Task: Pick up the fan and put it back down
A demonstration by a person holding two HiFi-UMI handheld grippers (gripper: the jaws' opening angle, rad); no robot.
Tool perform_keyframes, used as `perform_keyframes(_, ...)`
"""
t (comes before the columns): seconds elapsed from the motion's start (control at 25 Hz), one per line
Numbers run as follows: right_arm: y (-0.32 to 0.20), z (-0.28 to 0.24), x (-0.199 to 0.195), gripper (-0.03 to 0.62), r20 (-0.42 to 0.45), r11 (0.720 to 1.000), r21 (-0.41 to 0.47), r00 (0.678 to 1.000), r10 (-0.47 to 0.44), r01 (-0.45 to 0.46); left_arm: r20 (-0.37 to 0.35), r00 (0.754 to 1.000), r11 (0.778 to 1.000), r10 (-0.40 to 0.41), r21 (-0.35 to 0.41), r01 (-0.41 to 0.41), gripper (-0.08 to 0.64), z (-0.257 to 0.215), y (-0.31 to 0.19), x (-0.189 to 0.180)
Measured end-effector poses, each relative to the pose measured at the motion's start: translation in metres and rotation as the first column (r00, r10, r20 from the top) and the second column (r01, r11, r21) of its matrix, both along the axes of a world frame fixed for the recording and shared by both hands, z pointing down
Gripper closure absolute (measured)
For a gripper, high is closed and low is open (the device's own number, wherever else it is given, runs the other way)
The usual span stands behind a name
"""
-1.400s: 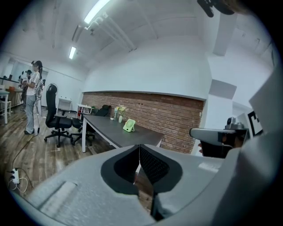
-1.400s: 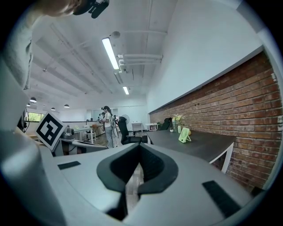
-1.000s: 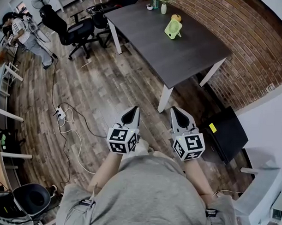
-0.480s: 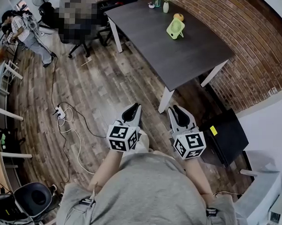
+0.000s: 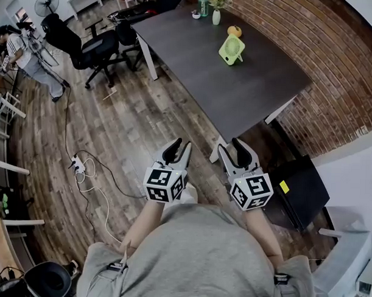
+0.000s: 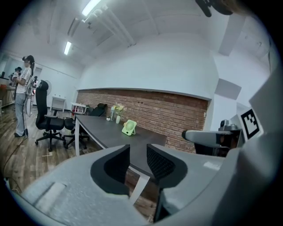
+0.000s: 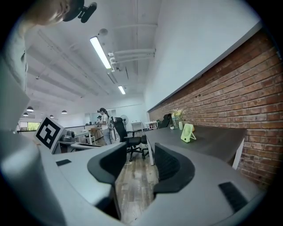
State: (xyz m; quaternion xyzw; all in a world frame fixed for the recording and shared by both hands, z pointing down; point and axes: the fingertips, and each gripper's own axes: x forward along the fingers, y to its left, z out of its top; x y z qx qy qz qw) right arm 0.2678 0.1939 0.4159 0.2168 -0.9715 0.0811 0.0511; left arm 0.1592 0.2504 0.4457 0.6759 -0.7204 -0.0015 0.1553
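Observation:
A small light-green fan point(image 5: 231, 49) stands upright on the dark table point(image 5: 249, 86), far ahead of both grippers; it also shows as the green fan point(image 6: 129, 127) in the left gripper view and the green fan point(image 7: 187, 133) in the right gripper view. My left gripper point(image 5: 177, 149) hangs over the wooden floor short of the table's near end, its jaws opening with nothing between them. My right gripper point(image 5: 233, 148) is beside it near the table's white leg point(image 5: 214, 157), jaws opening wider, also with nothing between them.
A vase of flowers point(image 5: 215, 7), a bottle point(image 5: 204, 2) and an orange object point(image 5: 234, 31) stand at the table's far end. Black office chairs point(image 5: 92, 43) and a person point(image 5: 22, 51) are at the left. Cables point(image 5: 88, 166) lie on the floor. A brick wall point(image 5: 335, 65) runs on the right, a black box point(image 5: 300, 185) below it.
Both grippers have moved forward toward the table's near end. Their jaws, shut a second ago, now stand apart. The fan has not moved.

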Motion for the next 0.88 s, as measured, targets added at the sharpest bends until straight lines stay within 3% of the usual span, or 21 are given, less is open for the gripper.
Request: perform_keyframes(0.88,-0.141,-0.025,-0.156,0.353,0.006,0.984,0.017,0.984,0.175,-0.175,-0.008,0.980,0.980,0.200,0.023,-0.199,0.423,-0.024,-0.156,-0.155)
